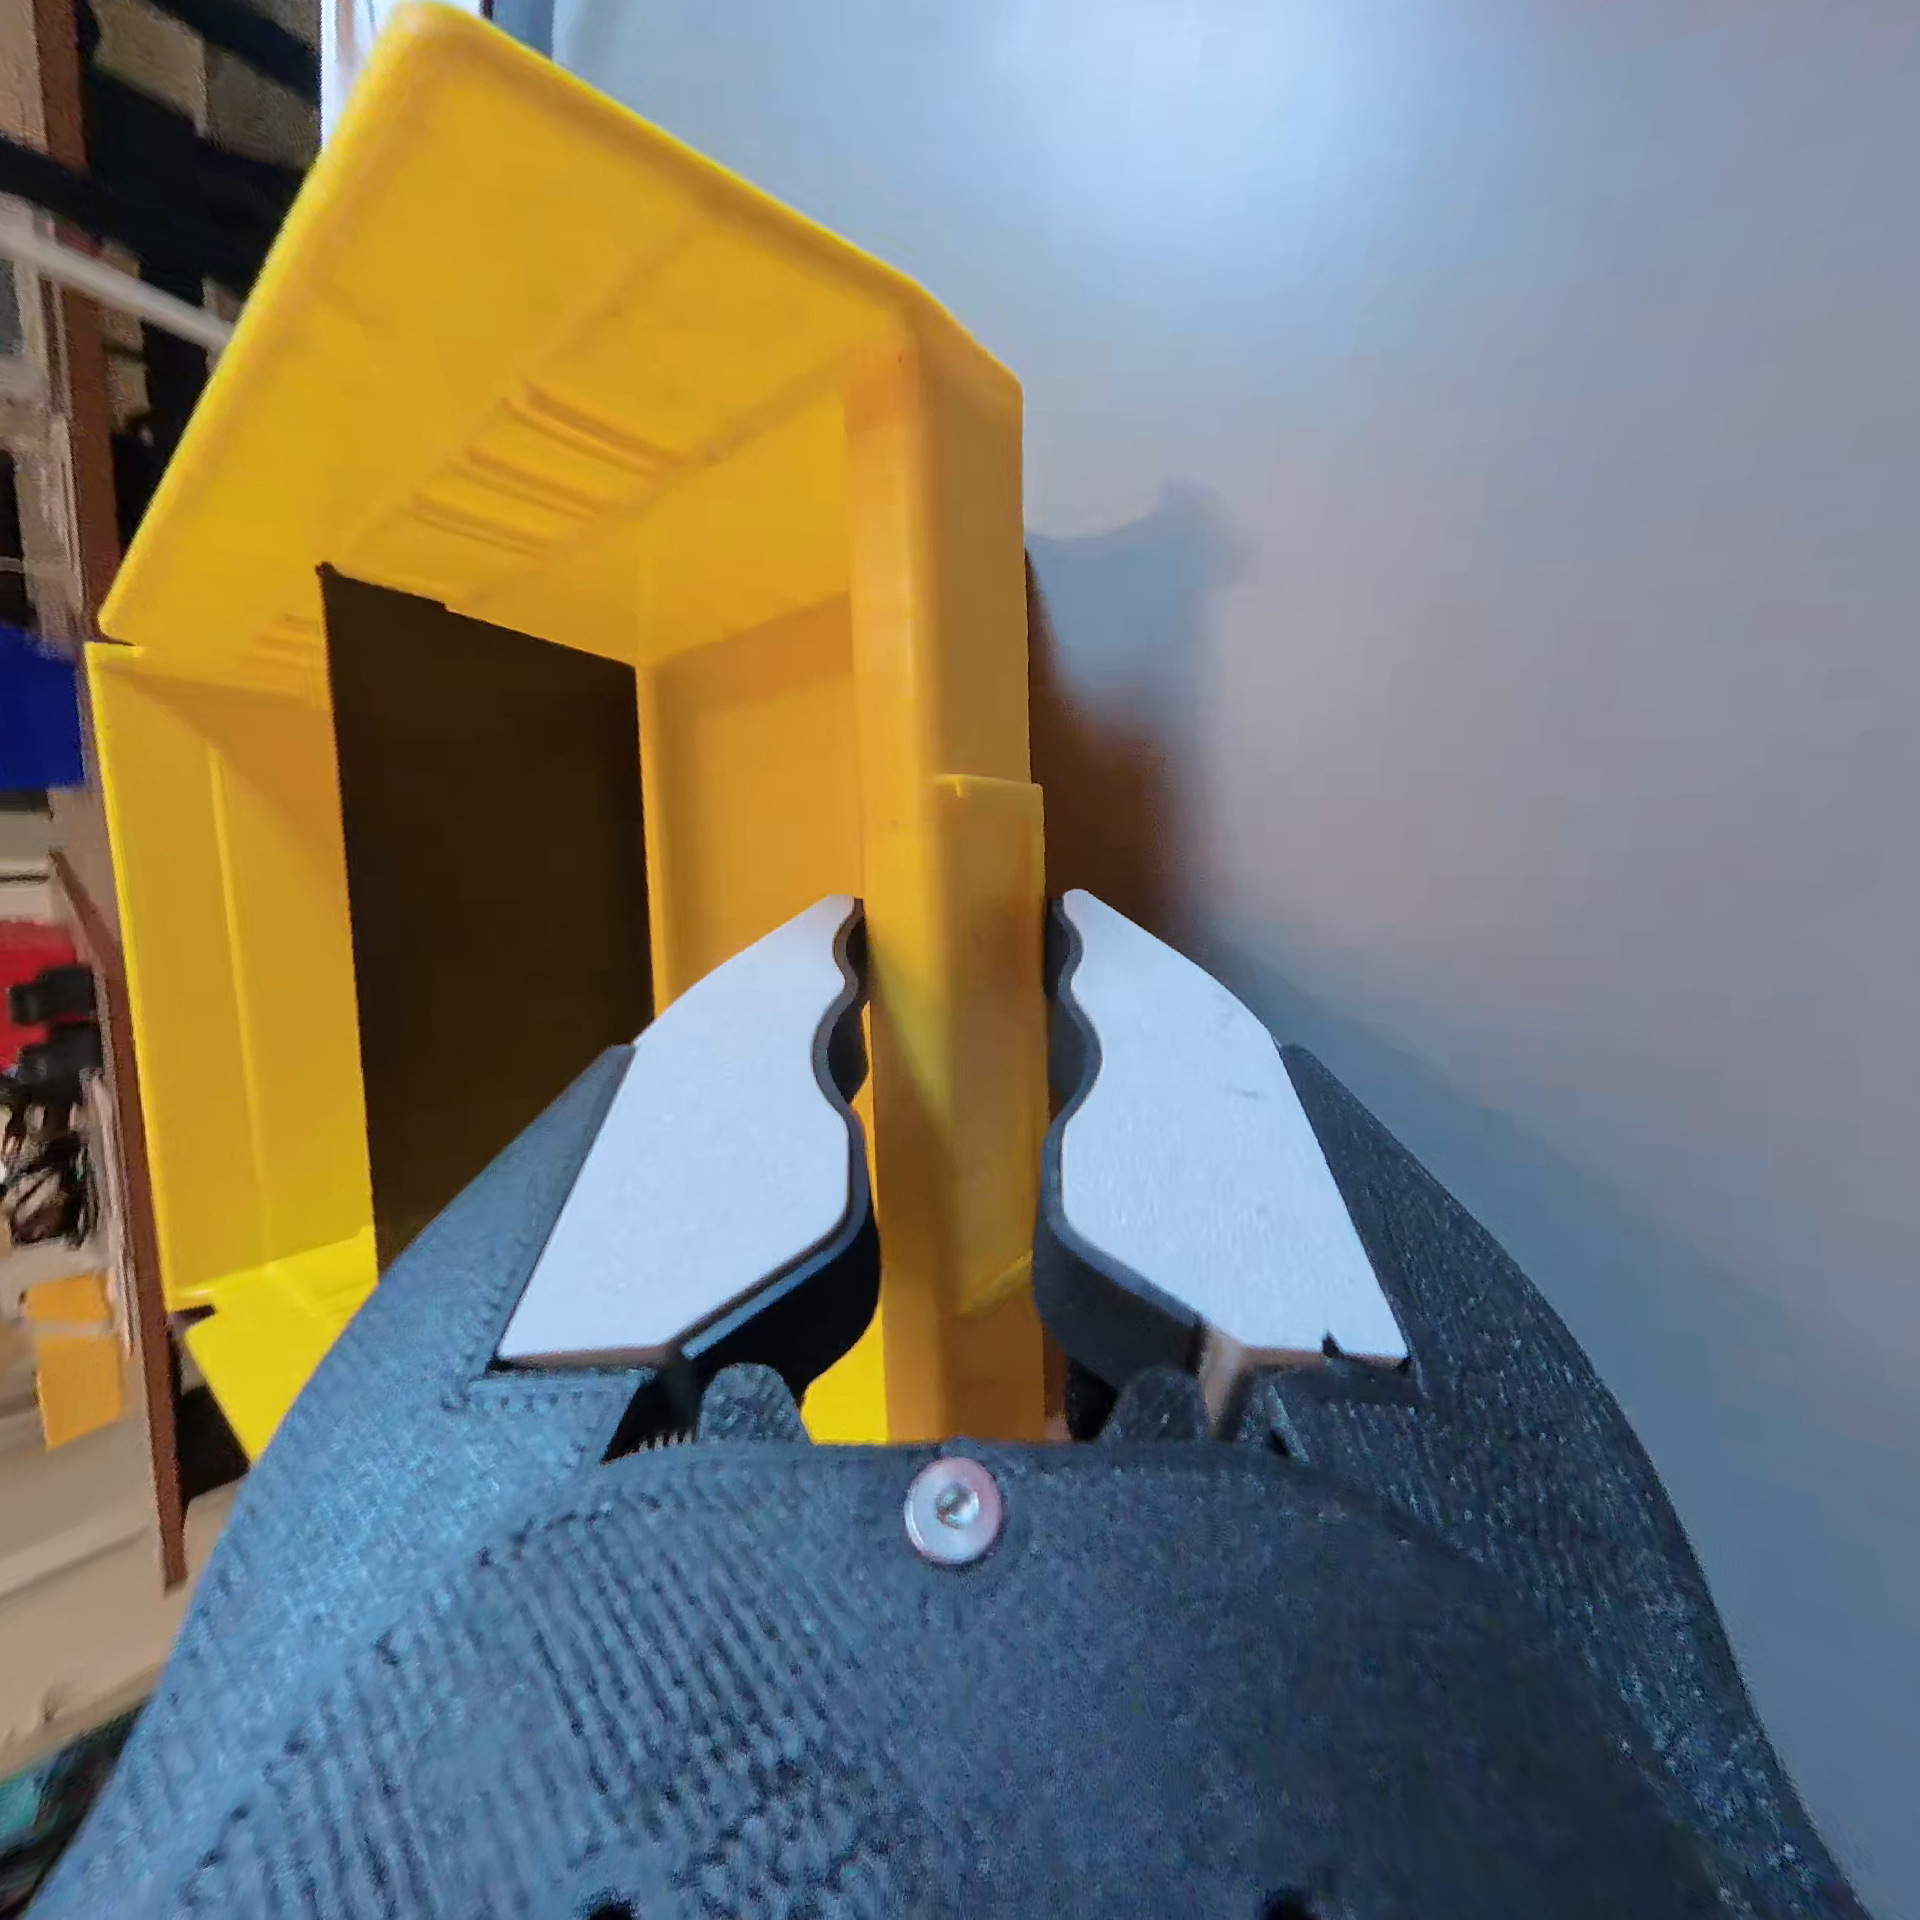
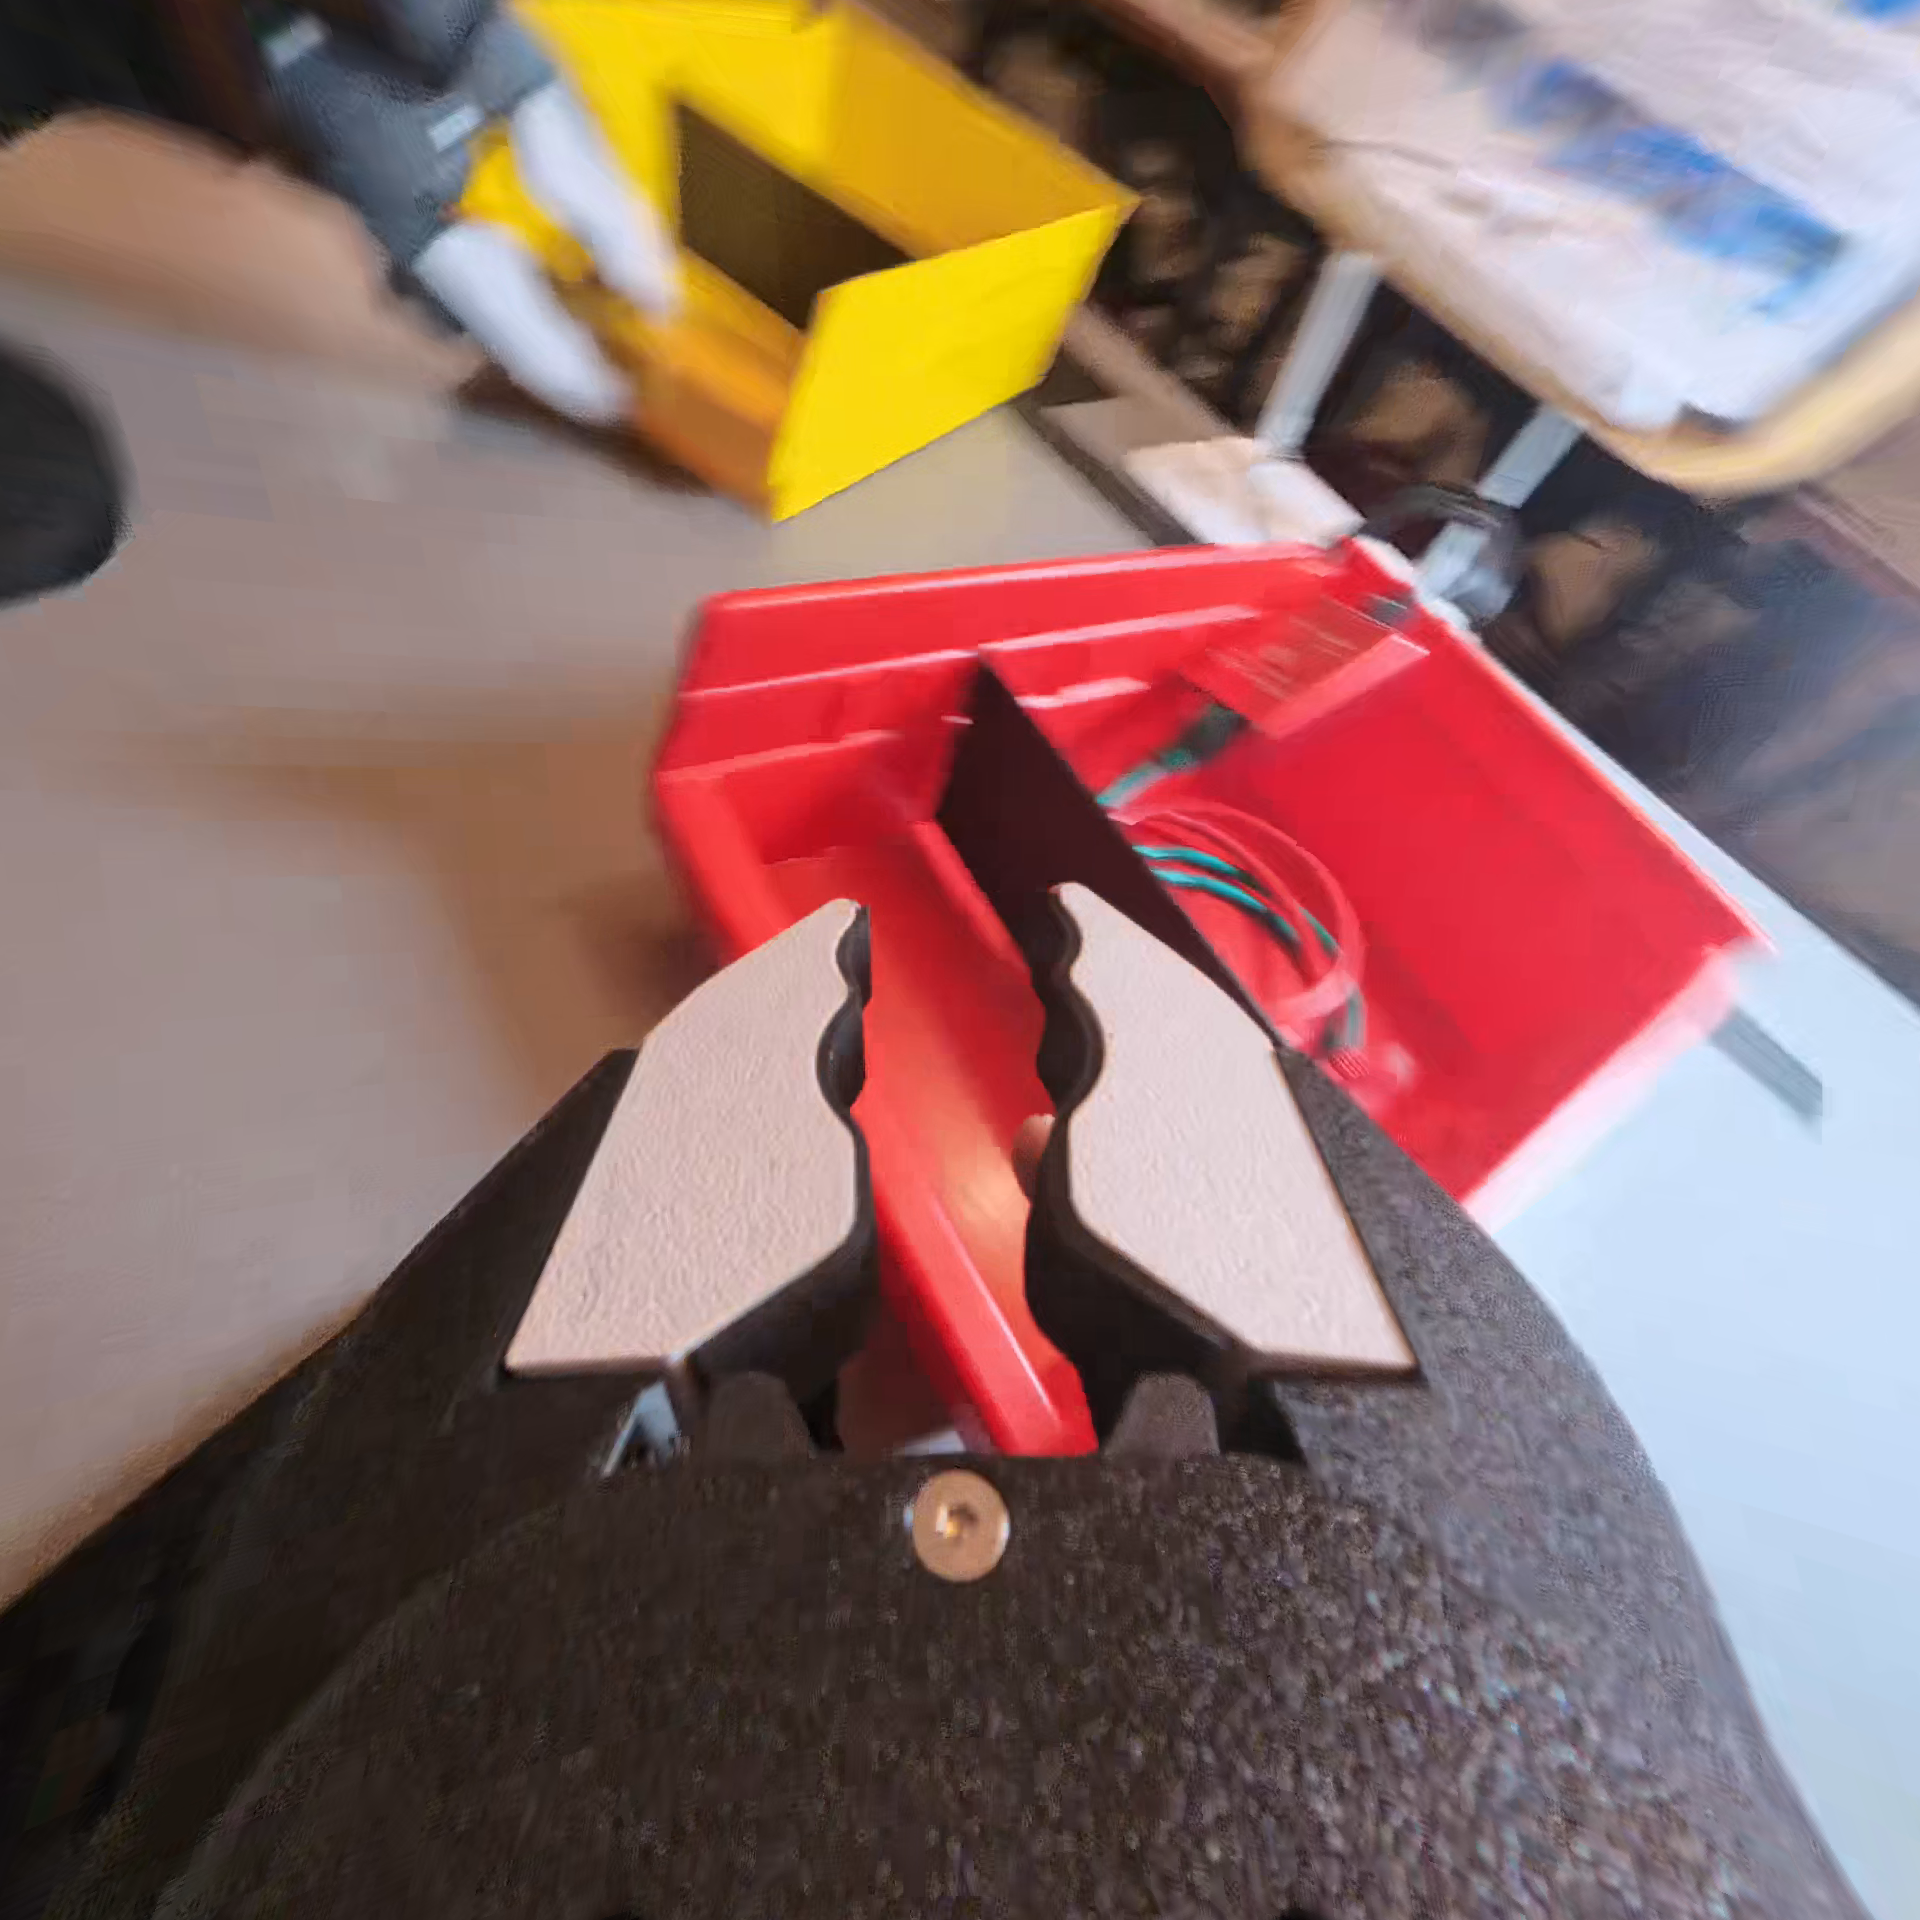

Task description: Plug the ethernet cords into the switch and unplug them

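My left gripper (image 1: 956,904) is shut on the side wall of a yellow bin (image 1: 520,364), which has a black divider (image 1: 488,894) inside. In the right wrist view the yellow bin (image 2: 935,343) is far across the table with the left gripper's white fingers (image 2: 582,197) on it. My right gripper (image 2: 958,904) is shut on the near wall of a red bin (image 2: 1507,883). The red bin holds a black divider (image 2: 1039,821) and coiled green and red cords (image 2: 1268,904). No switch is in view.
The bins are over a beige table (image 2: 312,831) whose right edge runs behind the red bin. A person's arm (image 2: 156,229) reaches in at the upper left. A pale surface (image 1: 1455,520) fills the right of the left wrist view, with cluttered shelves (image 1: 62,935) at the left.
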A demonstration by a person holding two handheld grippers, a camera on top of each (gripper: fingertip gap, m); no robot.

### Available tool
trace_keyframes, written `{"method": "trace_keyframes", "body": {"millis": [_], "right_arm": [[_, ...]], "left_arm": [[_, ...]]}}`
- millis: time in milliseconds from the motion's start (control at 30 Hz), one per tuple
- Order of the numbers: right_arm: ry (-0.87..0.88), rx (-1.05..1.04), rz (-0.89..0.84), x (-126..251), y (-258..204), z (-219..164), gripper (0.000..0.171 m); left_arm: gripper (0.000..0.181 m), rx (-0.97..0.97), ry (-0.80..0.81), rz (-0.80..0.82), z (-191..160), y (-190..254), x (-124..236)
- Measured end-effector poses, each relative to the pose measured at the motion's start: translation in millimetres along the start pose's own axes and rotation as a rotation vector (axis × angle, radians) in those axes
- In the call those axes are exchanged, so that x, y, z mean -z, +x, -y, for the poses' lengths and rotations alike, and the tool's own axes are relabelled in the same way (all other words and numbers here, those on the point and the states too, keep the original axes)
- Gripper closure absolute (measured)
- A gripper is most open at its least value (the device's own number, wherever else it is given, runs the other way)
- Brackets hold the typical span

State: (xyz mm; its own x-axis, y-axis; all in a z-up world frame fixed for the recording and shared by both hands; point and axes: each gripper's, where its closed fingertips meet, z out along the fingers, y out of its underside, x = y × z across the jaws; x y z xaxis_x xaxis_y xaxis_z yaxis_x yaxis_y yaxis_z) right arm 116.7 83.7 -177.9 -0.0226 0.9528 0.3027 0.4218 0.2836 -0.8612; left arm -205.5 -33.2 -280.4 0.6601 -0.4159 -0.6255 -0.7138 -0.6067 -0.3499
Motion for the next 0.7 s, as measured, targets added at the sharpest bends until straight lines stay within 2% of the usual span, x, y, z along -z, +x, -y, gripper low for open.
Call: {"method": "trace_keyframes", "body": {"millis": [67, 167, 267, 333, 400, 500, 600, 700], "right_arm": [[0.044, -0.176, -0.182, 24, 38, -16, 0.137], [0.194, -0.332, -0.393, 59, 72, -29, 0.137], [0.245, -0.303, -0.576, 83, 89, -34, 0.133], [0.193, -0.332, -0.548, 78, 89, -45, 0.126], [0.136, -0.386, -0.522, 70, 91, -63, 0.118], [0.104, -0.446, -0.498, 62, 92, -83, 0.113], [0.127, -0.524, -0.442, 50, 88, -89, 0.114], [0.120, -0.570, -0.392, 33, 82, -89, 0.123]], "left_arm": [[0.150, -0.030, 0.053, -0.026, 24, 8, -5], [0.149, -0.106, 0.122, -0.040, 59, 17, -13], [0.146, -0.183, 0.174, 0.016, 86, 13, -18], [0.137, -0.146, 0.184, 0.025, 96, 10, -12], [0.145, -0.070, 0.226, 0.075, 106, 2, 4], [0.145, 0.091, 0.314, 0.081, 123, 5, 35], [0.143, 0.312, 0.405, -0.043, 147, 31, 60], [0.140, 0.486, 0.478, -0.116, 175, 58, 80]]}}
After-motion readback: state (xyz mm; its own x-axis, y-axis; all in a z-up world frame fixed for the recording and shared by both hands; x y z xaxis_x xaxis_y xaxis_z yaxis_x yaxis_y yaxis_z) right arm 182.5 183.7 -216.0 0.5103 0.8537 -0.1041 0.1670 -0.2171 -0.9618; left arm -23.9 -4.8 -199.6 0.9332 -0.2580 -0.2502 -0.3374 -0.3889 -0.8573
